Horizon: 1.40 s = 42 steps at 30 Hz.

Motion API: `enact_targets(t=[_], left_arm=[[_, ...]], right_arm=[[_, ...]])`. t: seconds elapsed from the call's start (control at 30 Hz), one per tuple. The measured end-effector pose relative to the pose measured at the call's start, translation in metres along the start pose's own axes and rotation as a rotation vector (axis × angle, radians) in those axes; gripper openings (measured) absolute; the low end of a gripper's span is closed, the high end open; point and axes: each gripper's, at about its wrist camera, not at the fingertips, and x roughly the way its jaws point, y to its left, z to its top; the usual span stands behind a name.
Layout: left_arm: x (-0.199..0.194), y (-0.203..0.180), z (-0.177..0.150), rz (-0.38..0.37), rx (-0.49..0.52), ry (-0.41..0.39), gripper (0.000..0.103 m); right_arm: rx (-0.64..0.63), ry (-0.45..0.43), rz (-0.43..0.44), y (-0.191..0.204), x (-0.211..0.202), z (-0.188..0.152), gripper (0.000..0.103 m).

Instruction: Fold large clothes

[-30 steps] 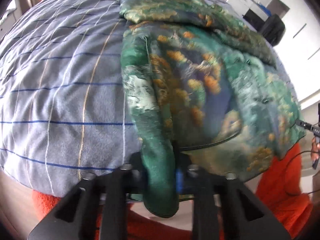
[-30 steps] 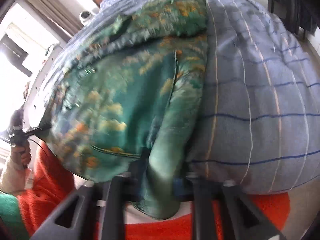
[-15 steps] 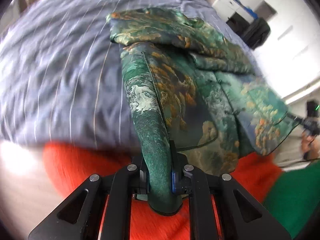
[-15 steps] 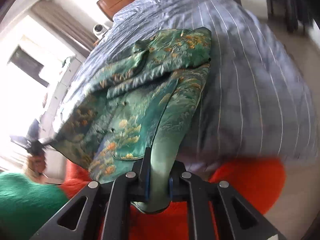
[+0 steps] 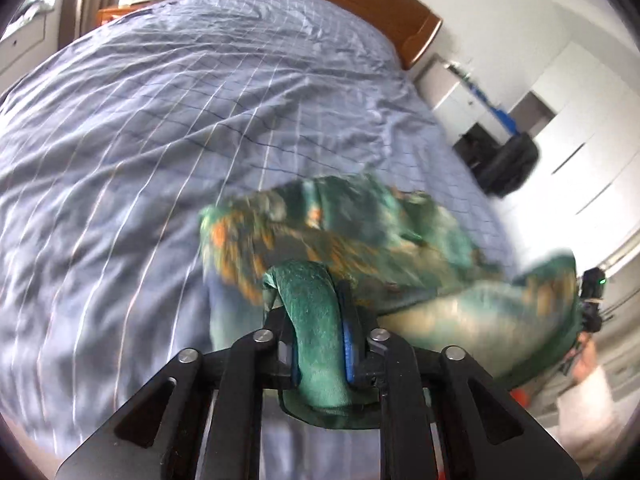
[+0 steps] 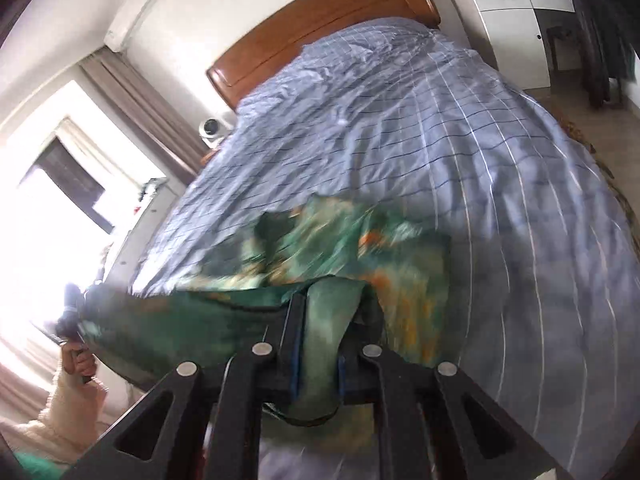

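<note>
Green, shiny cloth with orange and gold patches fills the low middle of both views. It is a big patterned garment point(image 5: 360, 240), and it looks blurry. Each gripper holds one bunch of its edge up off the bed, and the cloth hangs in a curve between them. The far part of the garment lies crumpled on the bed cover.

The left gripper point(image 5: 320, 320) has a thick fold of the green cloth between its two black fingers. The fold pokes out over the fingertips and hangs down behind them. Its jaws have just been opening a little, but the cloth still fills the gap between the blue pads, so it is gripping the garment.

The right gripper point(image 6: 334, 320) is squeezed tight on its own fold of the garment point(image 6: 340, 248), and that fold sticks up between its fingers too.

The bed point(image 5: 160, 120) has a blue-grey cover with thin white and dark lines making squares. A brown wooden headboard point(image 6: 320, 24) stands at the far end. White cupboards point(image 6: 516, 20) stand by the wall past the bed. In the right view, the person's other hand point(image 6: 78, 360) shows at the far left edge, with a cream sleeve.
</note>
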Motion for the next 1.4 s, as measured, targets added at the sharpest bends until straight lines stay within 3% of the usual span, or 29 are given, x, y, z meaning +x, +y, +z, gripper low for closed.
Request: enact_targets(t=[0.03, 0.1, 0.17, 0.23, 0.27, 0.3, 0.33, 0.43, 0.53, 0.63, 0.67, 0.7, 0.73, 0.77, 0.8, 0.87, 1.0, 1.13, 1.27, 1.4], left_arm=[[0.019, 0.003, 0.006, 0.008, -0.011, 0.012, 0.024], [0.047, 0.012, 0.012, 0.017, -0.042, 0.054, 0.038], [0.064, 0.022, 0.021, -0.003, -0.107, 0.097, 0.049], [0.056, 0.032, 0.029, -0.072, -0.182, 0.063, 0.062], [0.045, 0.037, 0.031, -0.108, -0.212, 0.035, 0.08], [0.038, 0.04, 0.035, -0.126, -0.229, 0.011, 0.095], [0.026, 0.044, 0.039, -0.146, -0.24, -0.028, 0.098], [0.01, 0.049, 0.043, -0.15, -0.197, -0.054, 0.1], [0.028, 0.045, 0.029, -0.058, -0.084, 0.015, 0.101], [0.074, 0.036, 0.016, 0.061, -0.027, 0.106, 0.099], [0.09, 0.029, 0.013, 0.096, -0.01, 0.117, 0.092], [0.1, 0.024, 0.012, 0.111, 0.004, 0.119, 0.069], [0.111, 0.014, 0.011, 0.126, 0.027, 0.128, 0.048], [0.118, 0.01, 0.012, 0.161, 0.029, 0.145, 0.018], [0.118, 0.006, 0.013, 0.204, 0.032, 0.14, 0.013], [0.099, -0.01, 0.023, 0.249, 0.071, 0.074, 0.009], [0.058, -0.036, 0.059, 0.288, 0.125, -0.097, 0.009], [0.061, -0.052, 0.091, 0.366, 0.145, -0.247, 0.009], [0.118, -0.031, 0.086, 0.456, 0.153, -0.211, 0.01], [0.173, -0.001, 0.043, 0.48, 0.162, -0.14, 0.013]], right_arm=[[0.033, 0.017, -0.003, -0.01, 0.021, 0.005, 0.016], [0.132, 0.054, -0.003, -0.032, 0.057, 0.01, 0.02], [0.253, 0.076, 0.049, -0.052, 0.075, 0.008, 0.042], [0.444, 0.002, 0.205, -0.074, 0.077, 0.009, 0.059], [0.509, -0.05, 0.269, -0.081, 0.076, 0.013, 0.081], [0.547, -0.107, 0.308, -0.085, 0.069, 0.015, 0.09], [0.554, -0.15, 0.306, -0.086, 0.062, 0.018, 0.097], [0.407, -0.16, 0.2, -0.07, 0.047, 0.031, 0.098], [0.17, -0.051, 0.017, -0.042, 0.058, 0.037, 0.098], [-0.012, 0.088, -0.137, -0.015, 0.093, 0.031, 0.098], [-0.059, 0.133, -0.191, -0.004, 0.114, 0.029, 0.097], [-0.079, 0.159, -0.219, 0.002, 0.124, 0.023, 0.094], [-0.105, 0.19, -0.256, 0.01, 0.139, 0.021, 0.06], [-0.119, 0.205, -0.311, 0.015, 0.143, 0.019, 0.028], [-0.127, 0.191, -0.362, 0.018, 0.135, 0.016, 0.024], [-0.159, 0.116, -0.387, 0.034, 0.106, 0.021, 0.015], [-0.296, -0.077, -0.445, 0.077, 0.061, 0.058, 0.014], [-0.303, -0.192, -0.506, 0.083, 0.062, 0.091, 0.014], [-0.248, -0.118, -0.569, 0.04, 0.118, 0.078, 0.014], [-0.167, -0.012, -0.559, -0.008, 0.174, 0.033, 0.014]])
